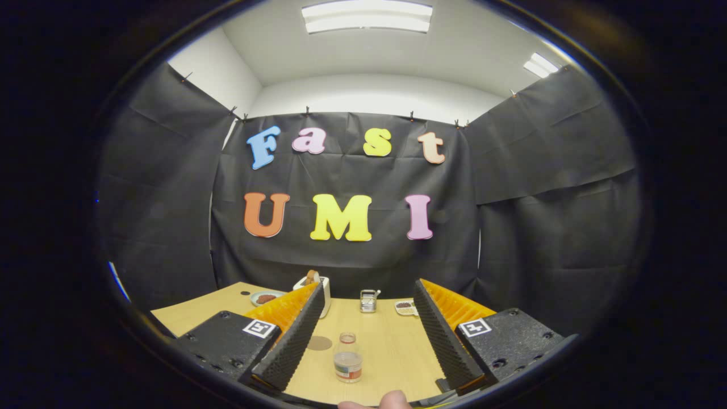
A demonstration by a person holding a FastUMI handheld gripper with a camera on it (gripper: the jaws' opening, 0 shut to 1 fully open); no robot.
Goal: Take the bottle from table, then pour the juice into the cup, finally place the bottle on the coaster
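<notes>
The hand-held gripper [363, 335] is held level above the near part of the bench [392, 346], aimed straight toward the booth's back wall, with its two fingers [295, 335] spread wide apart and nothing between their ribbed pads. A fingertip of the person's hand [377, 402] shows just behind the fingers, at the near edge of the bench.

The bottle [347, 358] stands upright on the bench in the open gap between the fingers, a little nearer the left finger than the right one, touching neither. It is a small clear bottle with a banded label and a little liquid in it. Just ahead of it and to its left, close beside the left finger, lies the flat round coaster [319, 343]. Beyond the fingers, at the far edge of the bench, stands the cup [368, 301], roughly in line with the gap. A white container [321, 292] sits partly hidden behind the left fingertip, with a small dish [264, 297] further left, and another small dish [405, 307] lies just beside the right fingertip.
</notes>
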